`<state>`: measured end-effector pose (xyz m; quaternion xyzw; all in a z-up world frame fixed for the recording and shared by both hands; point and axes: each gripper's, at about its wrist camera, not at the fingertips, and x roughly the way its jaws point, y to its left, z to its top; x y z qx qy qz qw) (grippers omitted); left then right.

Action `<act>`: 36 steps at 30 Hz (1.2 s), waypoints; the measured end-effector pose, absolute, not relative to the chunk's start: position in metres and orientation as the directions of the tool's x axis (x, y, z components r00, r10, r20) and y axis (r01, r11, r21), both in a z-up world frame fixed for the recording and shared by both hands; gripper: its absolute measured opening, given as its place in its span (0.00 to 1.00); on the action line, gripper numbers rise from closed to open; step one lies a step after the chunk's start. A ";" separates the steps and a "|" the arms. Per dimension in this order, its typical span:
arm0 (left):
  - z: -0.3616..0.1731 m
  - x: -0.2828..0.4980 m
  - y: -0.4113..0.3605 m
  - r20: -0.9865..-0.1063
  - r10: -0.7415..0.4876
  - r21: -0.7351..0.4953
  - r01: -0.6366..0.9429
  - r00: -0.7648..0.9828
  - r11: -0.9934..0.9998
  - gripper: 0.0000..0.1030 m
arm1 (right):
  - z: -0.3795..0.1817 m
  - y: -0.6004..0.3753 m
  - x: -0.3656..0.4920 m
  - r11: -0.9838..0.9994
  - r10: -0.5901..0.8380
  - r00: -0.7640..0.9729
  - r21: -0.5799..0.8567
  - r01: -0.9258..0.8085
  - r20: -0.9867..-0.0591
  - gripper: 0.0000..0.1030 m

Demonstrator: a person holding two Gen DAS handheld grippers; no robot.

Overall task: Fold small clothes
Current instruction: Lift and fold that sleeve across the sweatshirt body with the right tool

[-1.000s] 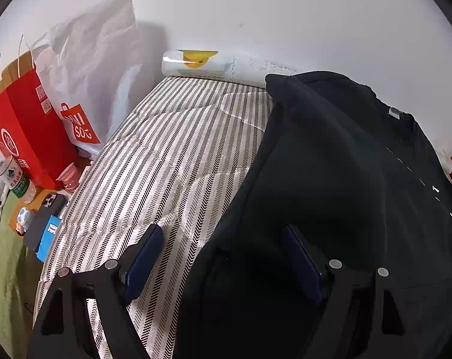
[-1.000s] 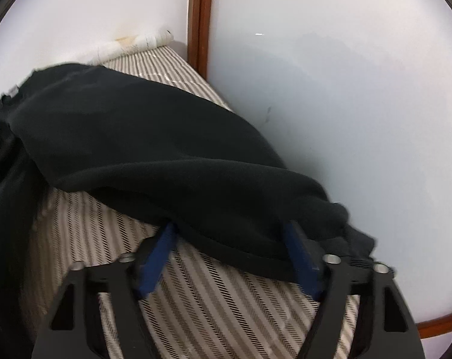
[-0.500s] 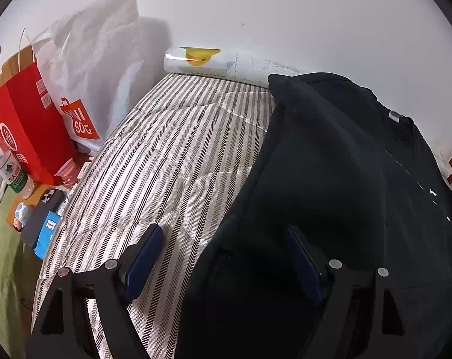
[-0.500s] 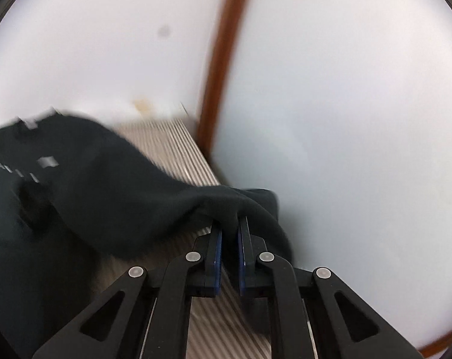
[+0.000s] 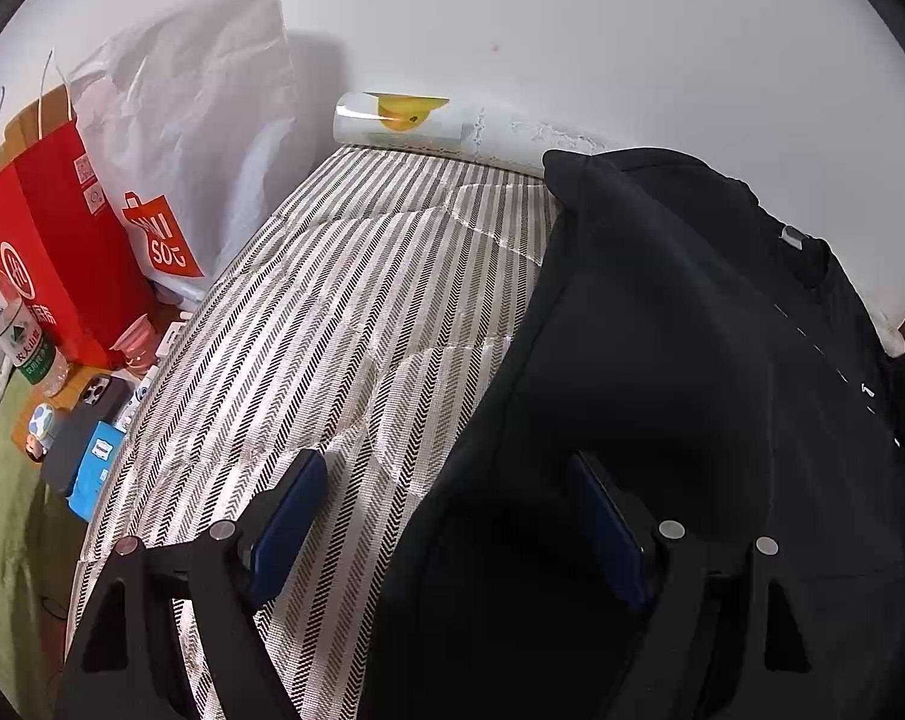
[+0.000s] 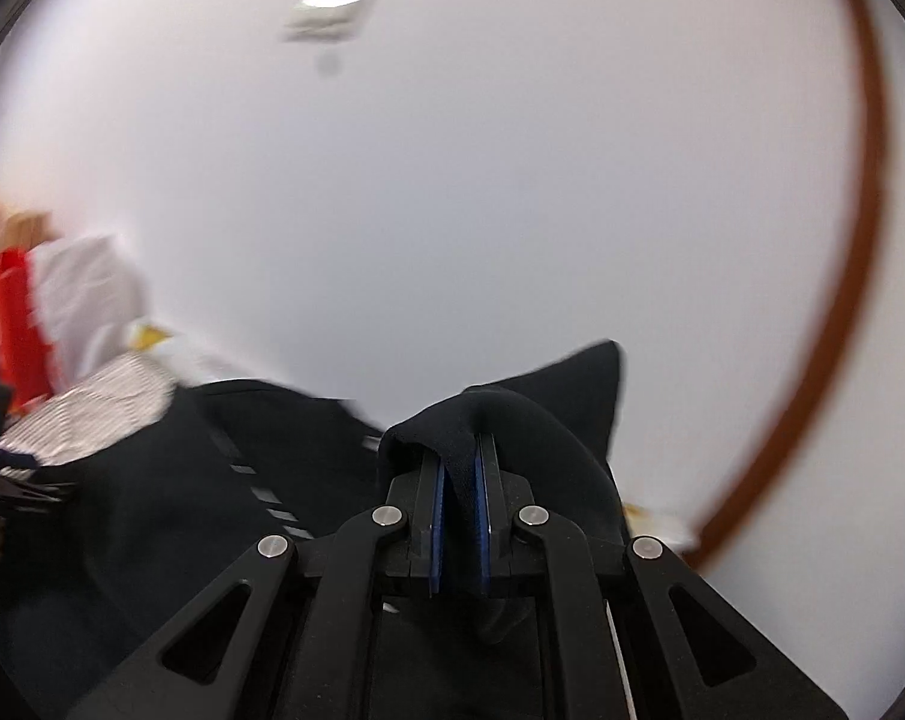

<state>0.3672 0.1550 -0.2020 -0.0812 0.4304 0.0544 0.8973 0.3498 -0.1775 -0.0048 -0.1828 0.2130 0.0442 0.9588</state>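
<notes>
A black garment (image 5: pixel 680 360) lies spread over the right half of a striped mattress (image 5: pixel 344 324), its collar toward the far wall. My left gripper (image 5: pixel 446 510) hangs wide open over the garment's left edge; its right finger is above the black cloth, its left finger above the stripes. In the right wrist view my right gripper (image 6: pixel 459 468) is shut on a fold of the black garment (image 6: pixel 548 414) and holds it lifted, the cloth draped over the fingertips. The rest of the garment (image 6: pixel 182 480) trails down to the left.
Red (image 5: pixel 44 252) and white (image 5: pixel 194 120) shopping bags stand left of the mattress. A bottle (image 5: pixel 14 324), a phone (image 5: pixel 86 414) and small items lie by them. A white roll (image 5: pixel 404 120) lies along the far wall. A brown frame (image 6: pixel 860 276) curves at the right.
My right gripper closed on the garment's sleeve end and swung it up and toward the left, with the view rolling. The left gripper stayed put and open.
</notes>
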 end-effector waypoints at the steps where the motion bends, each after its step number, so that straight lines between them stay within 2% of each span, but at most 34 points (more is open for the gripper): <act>1: -0.202 0.367 0.155 -0.781 0.029 -0.097 -0.167 0.623 0.981 0.79 | -0.018 -0.155 0.359 0.916 0.042 0.890 -0.339 -0.216 -0.454 0.08; 5: -0.202 0.367 0.156 -0.781 0.024 -0.101 -0.165 0.624 0.981 0.79 | -0.073 -0.101 0.376 0.872 0.066 0.831 -0.373 -0.317 -0.553 0.09; 8: -0.202 0.367 0.157 -0.782 0.023 -0.102 -0.165 0.623 0.981 0.79 | -0.119 -0.095 0.386 0.870 0.070 0.751 -0.329 -0.368 -0.656 0.21; 10: -0.202 0.367 0.157 -0.781 0.027 -0.097 -0.165 0.624 0.982 0.79 | -0.133 -0.104 0.380 0.889 0.079 0.724 -0.280 -0.362 -0.685 0.66; 12: -0.202 0.367 0.156 -0.781 0.029 -0.095 -0.164 0.624 0.982 0.79 | -0.138 -0.117 0.371 0.908 0.080 0.713 -0.244 -0.341 -0.697 0.75; 16: -0.202 0.366 0.156 -0.780 0.029 -0.095 -0.164 0.625 0.982 0.79 | -0.146 -0.148 0.352 0.927 0.120 0.668 -0.158 -0.341 -0.735 0.76; 22: -0.199 0.364 0.147 -0.772 0.026 -0.083 -0.141 0.636 0.986 0.79 | -0.131 -0.213 0.304 0.974 0.075 0.706 -0.101 -0.205 -0.704 0.77; 27: -0.175 0.348 0.118 -0.712 -0.050 -0.084 -0.013 0.701 0.996 0.79 | -0.130 -0.267 0.273 0.995 0.014 0.707 -0.061 -0.080 -0.707 0.75; 29: -0.164 0.343 0.101 -0.695 -0.094 -0.093 0.041 0.713 0.995 0.79 | -0.134 -0.282 0.266 0.998 0.006 0.697 -0.043 -0.053 -0.717 0.68; 31: -0.151 0.339 0.075 -0.688 -0.155 -0.110 0.109 0.709 0.988 0.79 | -0.140 -0.293 0.263 0.999 0.006 0.674 -0.029 -0.041 -0.739 0.49; 33: -0.142 0.336 0.046 -0.691 -0.176 -0.081 0.167 0.701 0.983 0.79 | -0.146 -0.296 0.263 0.998 0.031 0.649 -0.009 -0.059 -0.760 0.44; 36: -0.131 0.331 -0.003 -0.685 -0.185 -0.001 0.253 0.704 0.967 0.79 | -0.151 -0.294 0.261 0.996 0.063 0.651 0.010 -0.084 -0.757 0.42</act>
